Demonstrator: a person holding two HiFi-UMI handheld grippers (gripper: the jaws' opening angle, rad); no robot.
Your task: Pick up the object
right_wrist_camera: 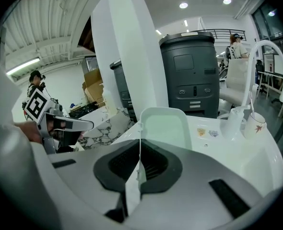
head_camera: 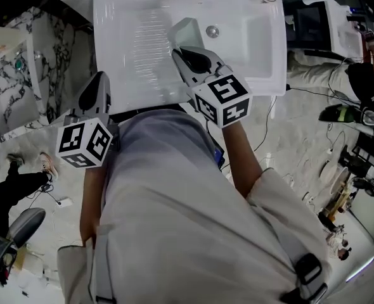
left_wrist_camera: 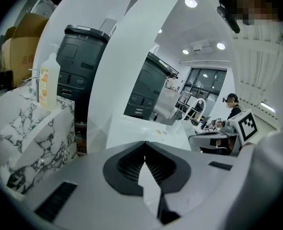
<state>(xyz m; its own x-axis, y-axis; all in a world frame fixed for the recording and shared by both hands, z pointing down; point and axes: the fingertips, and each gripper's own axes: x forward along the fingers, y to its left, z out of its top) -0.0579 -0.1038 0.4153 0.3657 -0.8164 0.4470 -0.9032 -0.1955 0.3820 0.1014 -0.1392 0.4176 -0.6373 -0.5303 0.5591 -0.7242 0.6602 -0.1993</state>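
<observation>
Over the sink [head_camera: 123, 18], the right gripper [right_wrist_camera: 139, 163] pinches the thin wall of a white tub [right_wrist_camera: 166, 127]; the grasp looks made, so a steady lift comes next. The left gripper [left_wrist_camera: 145, 152], at the sink's front edge, is clenched empty.

White sink [head_camera: 123, 43]; mug [right_wrist_camera: 254, 124] beside faucet [right_wrist_camera: 250, 71]; dark bin [right_wrist_camera: 189, 71]; bottle [left_wrist_camera: 49, 87] on marble counter [left_wrist_camera: 36, 138].

The pale greenish, round-cornered plastic lid [right_wrist_camera: 165, 126] is standing upright on edge above the white sink [head_camera: 257, 49], its thin rim sitting pinched in the right gripper [right_wrist_camera: 139, 150].
</observation>
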